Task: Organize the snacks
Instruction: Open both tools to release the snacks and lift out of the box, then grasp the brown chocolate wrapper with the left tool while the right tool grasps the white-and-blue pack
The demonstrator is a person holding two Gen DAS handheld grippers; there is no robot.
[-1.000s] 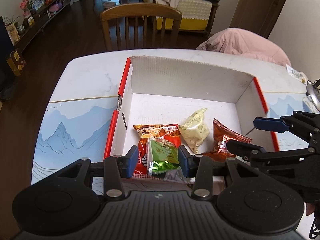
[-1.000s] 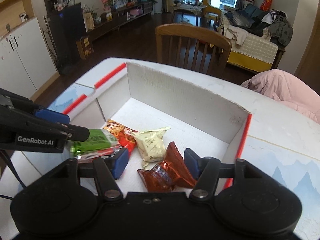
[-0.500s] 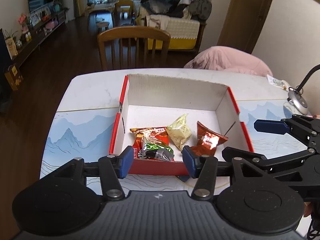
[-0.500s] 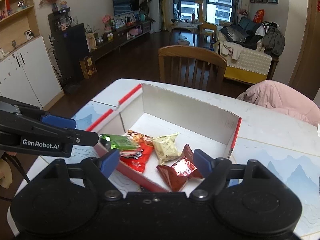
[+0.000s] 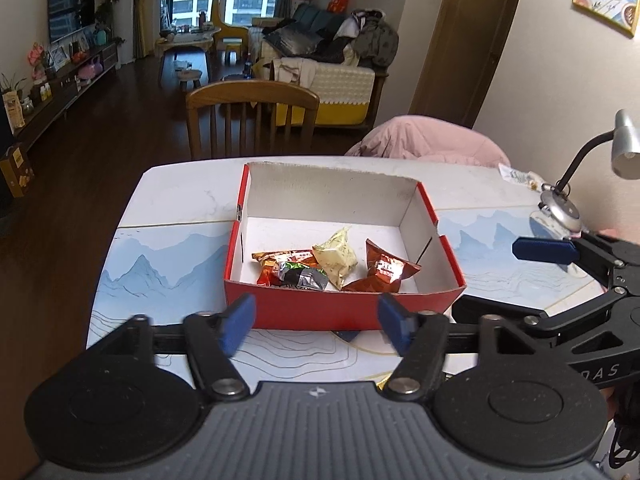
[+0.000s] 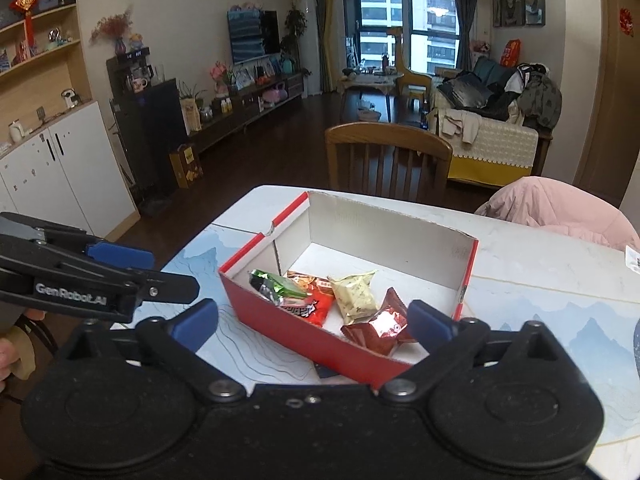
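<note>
A red cardboard box (image 5: 340,308) with a white inside stands on the table. In it lie a green packet (image 5: 304,276), a red-orange packet (image 5: 280,260), a pale yellow packet (image 5: 336,256) and a brown-red foil packet (image 5: 386,270). My left gripper (image 5: 316,322) hovers before the box's near wall, its jaws opening with nothing between them. My right gripper (image 6: 314,322) hangs near the box's (image 6: 304,332) near right corner, jaws also opening and empty. From the right wrist, the left gripper (image 6: 174,274) shows at the left, the green packet (image 6: 276,288) and foil packet (image 6: 380,326) inside the box.
The table (image 5: 172,264) wears a blue mountain-print mat. A wooden chair (image 5: 252,116) stands at its far side, next to a pink jacket (image 5: 424,140). A desk lamp (image 5: 560,208) sits at the right edge, a small wrapper (image 5: 520,176) behind it.
Both grippers have drawn back and upward out of the box and spread their jaws wide. The green packet and the foil packet, earlier between the pads, now lie loose in the box.
</note>
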